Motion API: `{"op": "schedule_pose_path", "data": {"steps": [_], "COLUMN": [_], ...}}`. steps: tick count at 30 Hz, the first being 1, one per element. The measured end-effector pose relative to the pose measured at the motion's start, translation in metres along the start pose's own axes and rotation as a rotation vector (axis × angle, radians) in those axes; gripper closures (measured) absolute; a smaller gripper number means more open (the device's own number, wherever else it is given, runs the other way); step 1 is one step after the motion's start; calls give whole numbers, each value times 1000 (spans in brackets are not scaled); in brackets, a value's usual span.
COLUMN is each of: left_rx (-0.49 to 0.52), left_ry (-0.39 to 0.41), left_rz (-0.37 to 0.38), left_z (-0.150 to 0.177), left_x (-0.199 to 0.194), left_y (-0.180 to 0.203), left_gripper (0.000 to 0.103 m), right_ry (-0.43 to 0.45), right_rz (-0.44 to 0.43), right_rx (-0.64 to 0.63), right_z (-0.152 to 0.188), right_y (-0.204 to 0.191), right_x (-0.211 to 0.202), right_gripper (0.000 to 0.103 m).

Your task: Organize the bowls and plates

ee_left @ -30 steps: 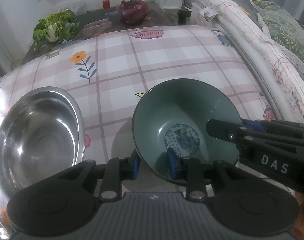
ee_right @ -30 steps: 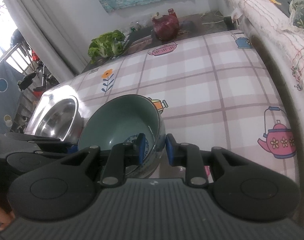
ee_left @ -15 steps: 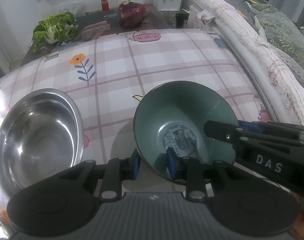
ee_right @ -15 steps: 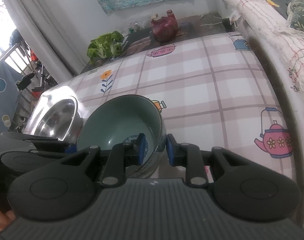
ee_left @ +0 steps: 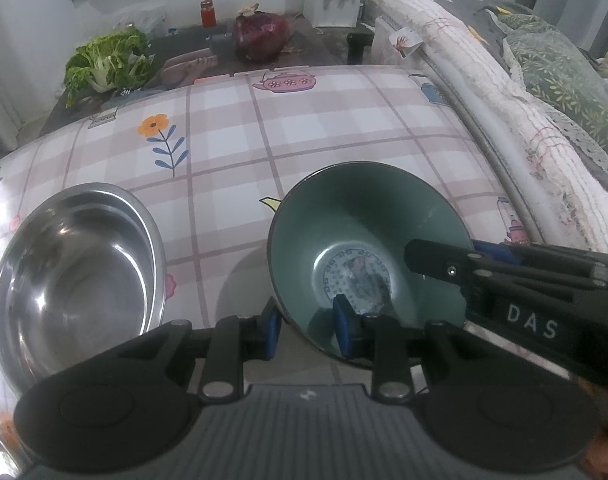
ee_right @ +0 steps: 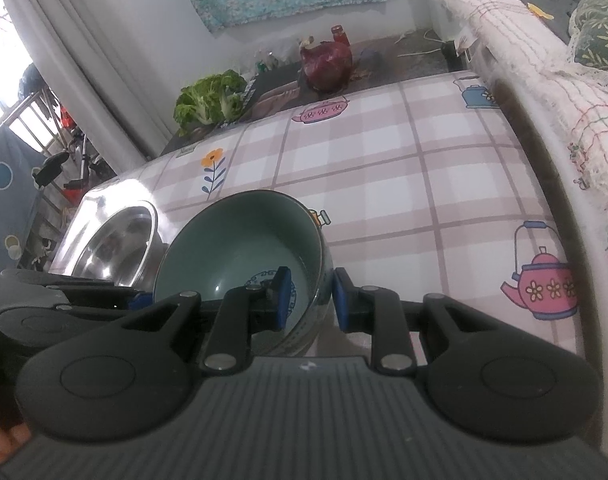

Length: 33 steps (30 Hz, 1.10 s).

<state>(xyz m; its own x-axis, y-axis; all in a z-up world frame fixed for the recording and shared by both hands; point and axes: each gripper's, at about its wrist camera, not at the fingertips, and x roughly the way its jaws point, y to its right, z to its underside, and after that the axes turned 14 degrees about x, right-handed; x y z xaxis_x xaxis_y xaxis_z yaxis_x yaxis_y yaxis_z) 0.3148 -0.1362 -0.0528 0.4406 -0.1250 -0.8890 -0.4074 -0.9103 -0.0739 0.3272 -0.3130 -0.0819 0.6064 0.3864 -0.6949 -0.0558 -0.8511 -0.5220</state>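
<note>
A green ceramic bowl (ee_left: pixel 364 224) with a blue pattern at its bottom is held above the checked tablecloth, tilted. My left gripper (ee_left: pixel 308 326) is shut on its near rim, one pad inside and one outside. My right gripper (ee_right: pixel 310 300) is shut on the bowl's (ee_right: pixel 244 240) right rim in the same way. The right gripper also shows in the left wrist view (ee_left: pixel 484 268), reaching in from the right. A steel bowl (ee_left: pixel 72 276) sits on the table to the left; it also shows in the right wrist view (ee_right: pixel 112 244).
The table (ee_left: pixel 324 128) has a plaid cloth with flower and teapot prints. A sofa with a white cover (ee_left: pixel 504 92) runs along its right edge. Behind the table a dark stand holds a leafy green (ee_left: pixel 108 64), a red bag (ee_left: pixel 262 36) and a red jar (ee_left: pixel 207 13).
Both grippers and the green bowl have drifted slightly; the bowl stays gripped on both sides. The steel bowl has not moved.
</note>
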Motion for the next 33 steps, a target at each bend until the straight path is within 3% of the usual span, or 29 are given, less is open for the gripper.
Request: {"op": "schedule_pose_path", "data": {"steps": [33], "left_rx": [-1], "left_ry": [33], "left_rz": [3], "left_z": [-2], "left_x": [-17], "left_y": [-1], "left_gripper": [74], "right_ry": [16], "right_rz": [2], "right_rx": [1], "right_z": [-8], "right_y": [-6], "right_x": [-12], "right_gripper": [81]}}
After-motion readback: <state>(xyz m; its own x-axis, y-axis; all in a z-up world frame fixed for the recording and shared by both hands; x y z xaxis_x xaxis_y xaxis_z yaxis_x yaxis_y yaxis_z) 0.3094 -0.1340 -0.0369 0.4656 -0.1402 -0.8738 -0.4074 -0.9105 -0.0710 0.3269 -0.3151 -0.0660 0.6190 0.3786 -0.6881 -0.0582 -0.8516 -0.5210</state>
